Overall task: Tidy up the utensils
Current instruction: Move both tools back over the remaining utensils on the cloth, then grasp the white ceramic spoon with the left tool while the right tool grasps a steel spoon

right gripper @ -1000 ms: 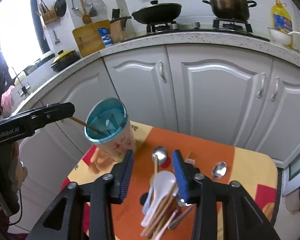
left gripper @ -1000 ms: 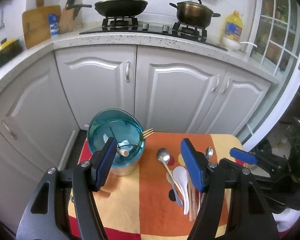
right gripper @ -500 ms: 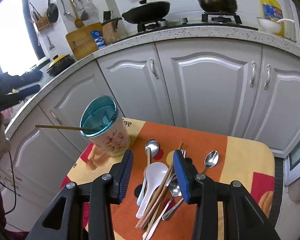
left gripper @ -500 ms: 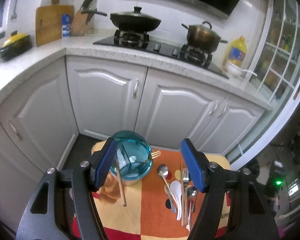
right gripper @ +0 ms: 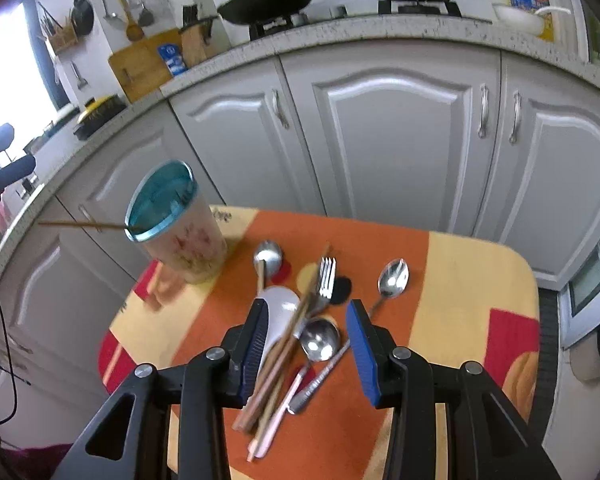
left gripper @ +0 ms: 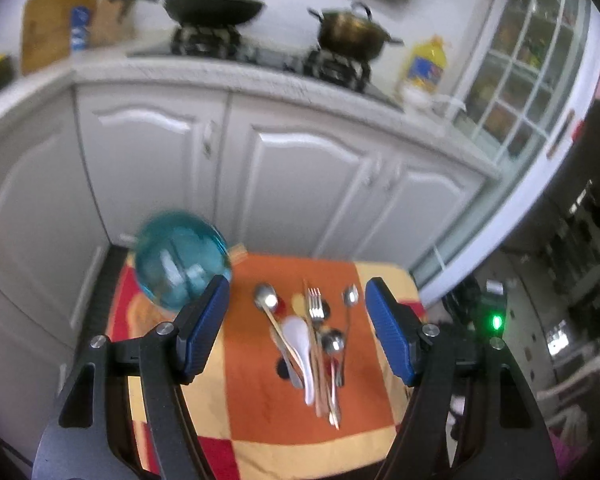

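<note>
While a second ago the left gripper (left gripper: 298, 330) hung close over the blue-rimmed holder (right gripper: 176, 220), it now stands back, wide open and empty, leaving one thin wooden chopstick (right gripper: 86, 225) leaning out over the holder's rim at the left of the frame, so I judge one piece filed. The right gripper (right gripper: 306, 350), half open and gripping nothing, hangs over the pile at mid-frame on the worktop (right gripper: 460, 280): glossy white ceramic spoon (right gripper: 278, 314), shiny steel spoons (right gripper: 394, 278), a fork (right gripper: 326, 276), slim wooden chopsticks (right gripper: 272, 376) on the orange-and-yellow cloth.

black claw (right gripper: 309, 344) frames, blue ribbed pads (right gripper: 363, 354), silver screws.
</note>
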